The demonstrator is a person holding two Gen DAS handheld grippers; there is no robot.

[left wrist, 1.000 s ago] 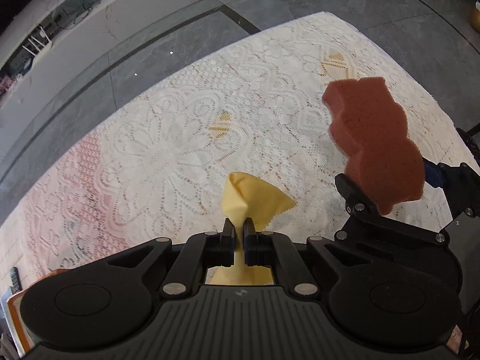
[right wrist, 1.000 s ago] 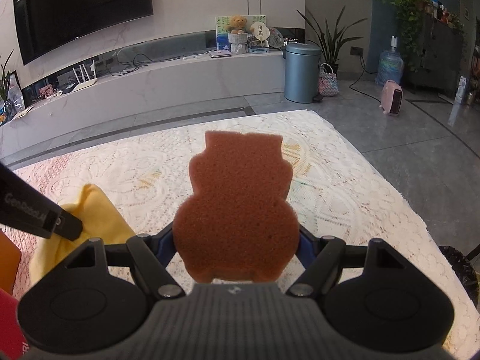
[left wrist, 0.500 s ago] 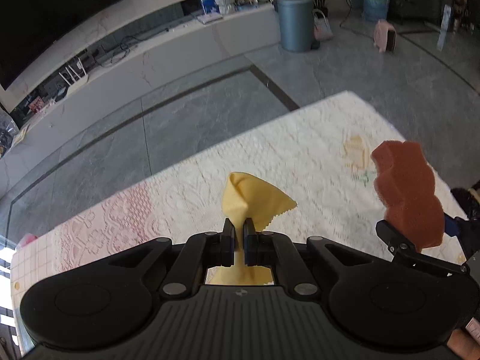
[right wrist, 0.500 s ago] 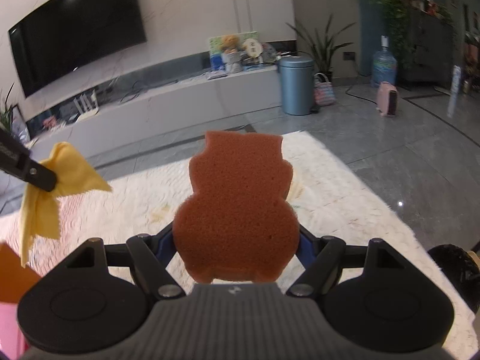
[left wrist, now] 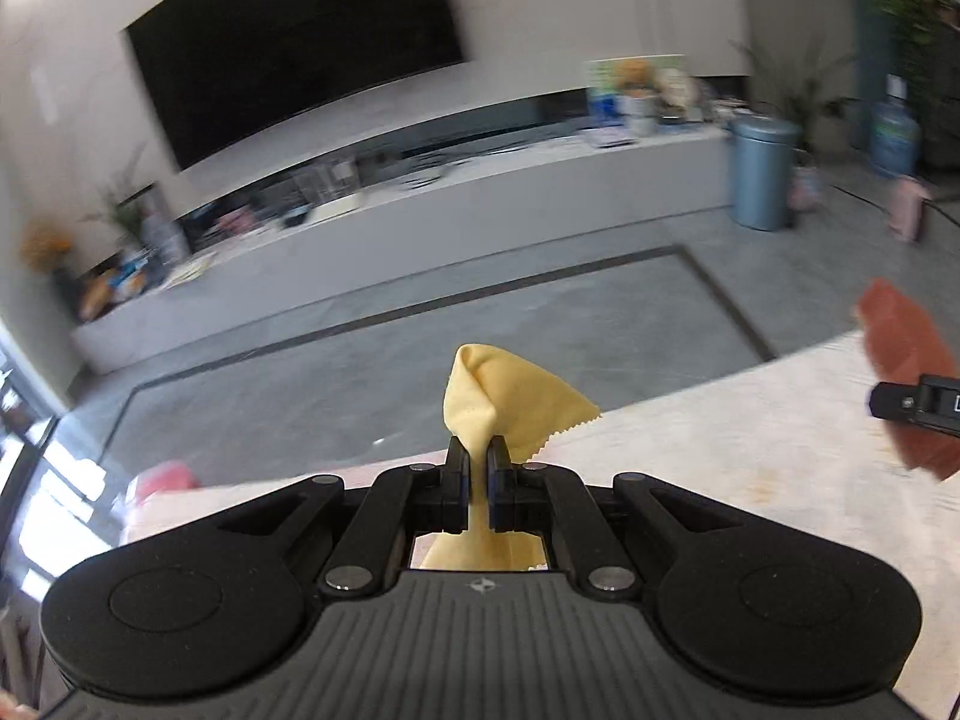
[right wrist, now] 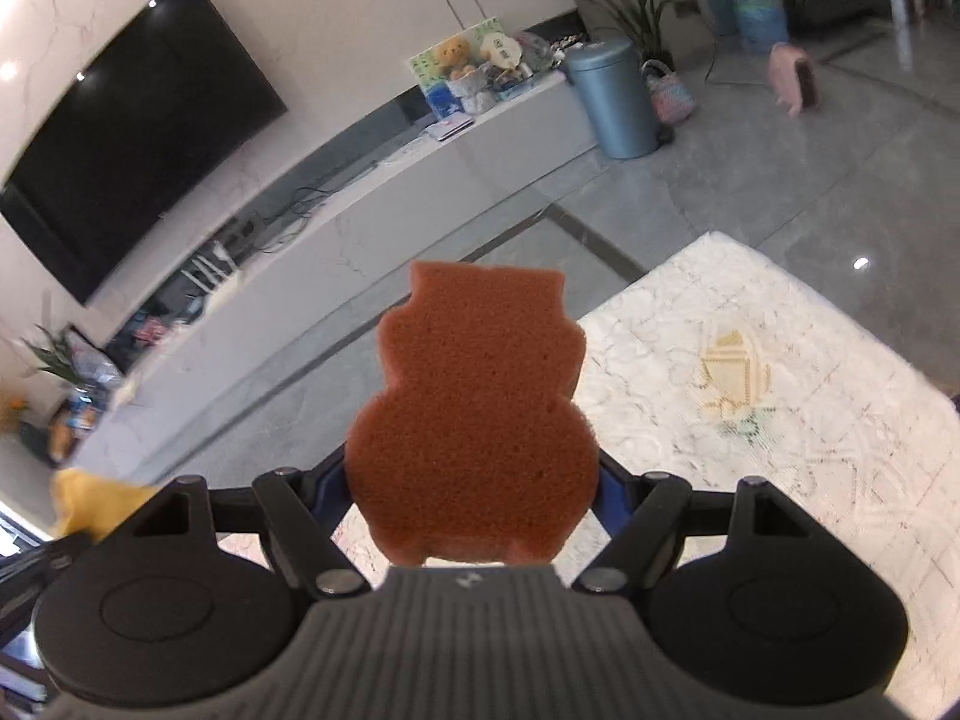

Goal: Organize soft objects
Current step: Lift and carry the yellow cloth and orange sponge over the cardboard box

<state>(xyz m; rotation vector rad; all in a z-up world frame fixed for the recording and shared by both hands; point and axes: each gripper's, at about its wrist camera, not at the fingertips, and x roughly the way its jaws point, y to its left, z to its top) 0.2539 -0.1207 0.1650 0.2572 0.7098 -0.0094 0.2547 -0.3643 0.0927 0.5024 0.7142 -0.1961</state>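
Both grippers have risen off the lace cloth (right wrist: 780,360): left gripper (left wrist: 478,468) clamps the yellow cloth (left wrist: 510,402), right gripper (right wrist: 474,480) (jaws wide) grips the brown sponge (right wrist: 474,414) at frame centre.

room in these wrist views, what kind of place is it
Most likely a home living room: a big wall-mounted television above a long low white media console, a lace-patterned cloth over the work surface, and potted plants by a blue bin.

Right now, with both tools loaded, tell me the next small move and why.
Probably lower both toward the lace cloth. The left tool pinches the yellow cloth and the right tool grips the sponge, both in mid-air; no bin shows.
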